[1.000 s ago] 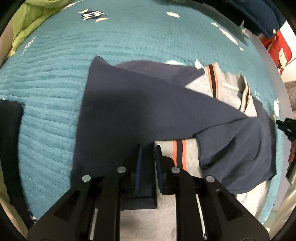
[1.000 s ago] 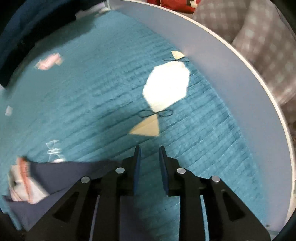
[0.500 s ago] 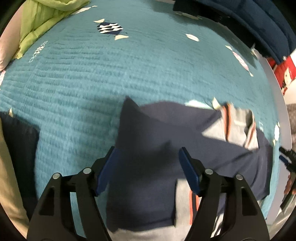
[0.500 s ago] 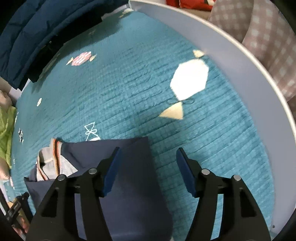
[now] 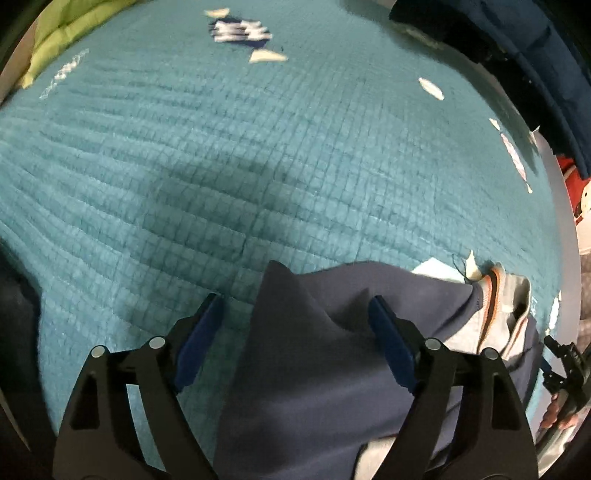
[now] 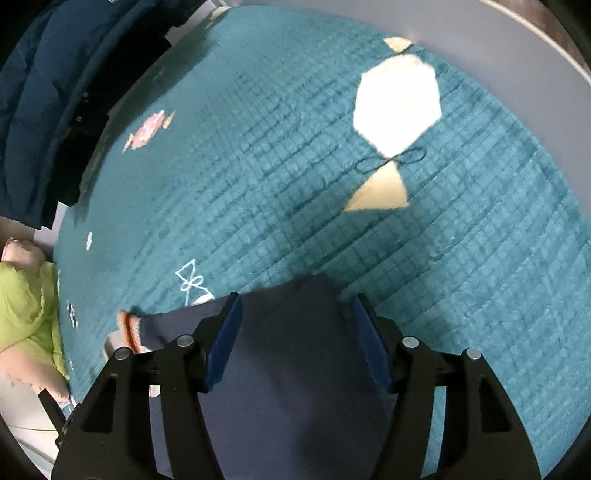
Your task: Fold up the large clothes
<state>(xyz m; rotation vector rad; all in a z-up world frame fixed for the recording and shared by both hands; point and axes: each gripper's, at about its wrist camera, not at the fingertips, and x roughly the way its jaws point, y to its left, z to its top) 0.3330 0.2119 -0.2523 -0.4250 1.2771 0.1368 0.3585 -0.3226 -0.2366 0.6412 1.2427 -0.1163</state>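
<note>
A navy garment (image 5: 314, 369) with grey panels and orange stripes (image 5: 493, 295) lies folded on the teal quilt (image 5: 258, 166). My left gripper (image 5: 295, 332) hangs open over the garment's left corner. Its blue pads (image 5: 199, 339) stand wide apart, and the cloth below lies loose between them. In the right wrist view my right gripper (image 6: 295, 332) is also open above the garment's (image 6: 288, 369) other top corner, with nothing pinched. The striped edge (image 6: 129, 328) shows at that view's left.
A green blanket (image 5: 62, 44) lies at the quilt's far left and a dark blue padded jacket (image 6: 44, 74) at its far edge. The pale bed rim (image 6: 517, 33) curves along the right. A hand with a black tool (image 5: 565, 369) shows at the left view's right edge.
Both grippers went from nearly shut to wide open. The left one let go of the navy fold, which now lies flat. The left view slid sideways, so the garment sits lower and further right.
</note>
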